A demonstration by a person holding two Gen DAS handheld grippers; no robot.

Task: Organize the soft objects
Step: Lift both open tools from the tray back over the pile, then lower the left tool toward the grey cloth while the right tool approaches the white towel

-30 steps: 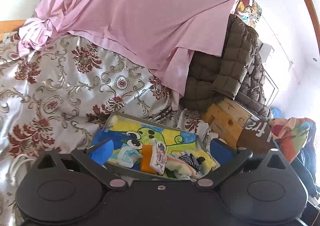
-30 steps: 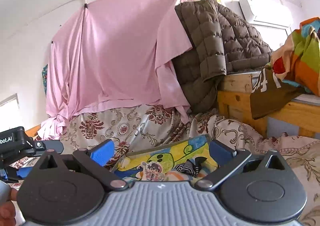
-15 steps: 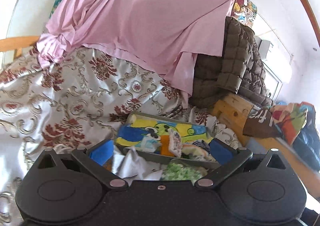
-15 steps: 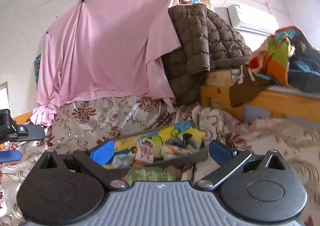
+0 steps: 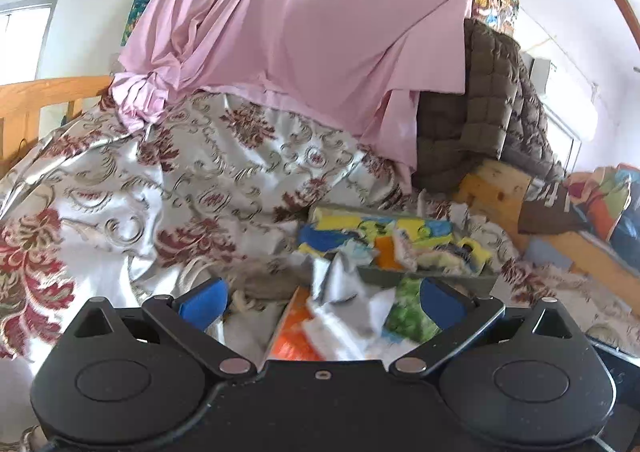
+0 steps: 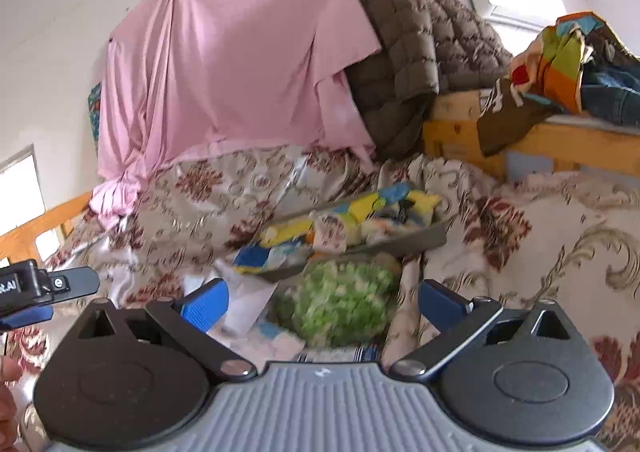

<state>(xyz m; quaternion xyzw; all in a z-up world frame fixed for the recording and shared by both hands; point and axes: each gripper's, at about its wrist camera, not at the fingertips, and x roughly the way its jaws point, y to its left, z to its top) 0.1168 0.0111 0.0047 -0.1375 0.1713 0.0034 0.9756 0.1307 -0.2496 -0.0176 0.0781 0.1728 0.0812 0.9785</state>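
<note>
Both the left gripper [image 5: 322, 302] and the right gripper [image 6: 322, 302] are hanging wide apart and empty over loose cloths [image 5: 344, 304] on the floral bedspread [image 5: 120, 211], facing the grey tray [image 6: 400, 242] of folded fabrics lying crosswise beyond, its right end tilting higher in the right wrist view.

Near side of tray [image 6: 360, 248]: blocked by loose cloth pile [image 5: 352, 304] & green cloth [image 6: 344, 304], touching the tray wall.
Tray top: open from above.
Left flank: bare floral bedspread [image 5: 120, 191], free.
Rear: pink sheet [image 5: 320, 31], brown quilt [image 6: 420, 51].
Right: wooden frame [image 6: 460, 131].
</note>
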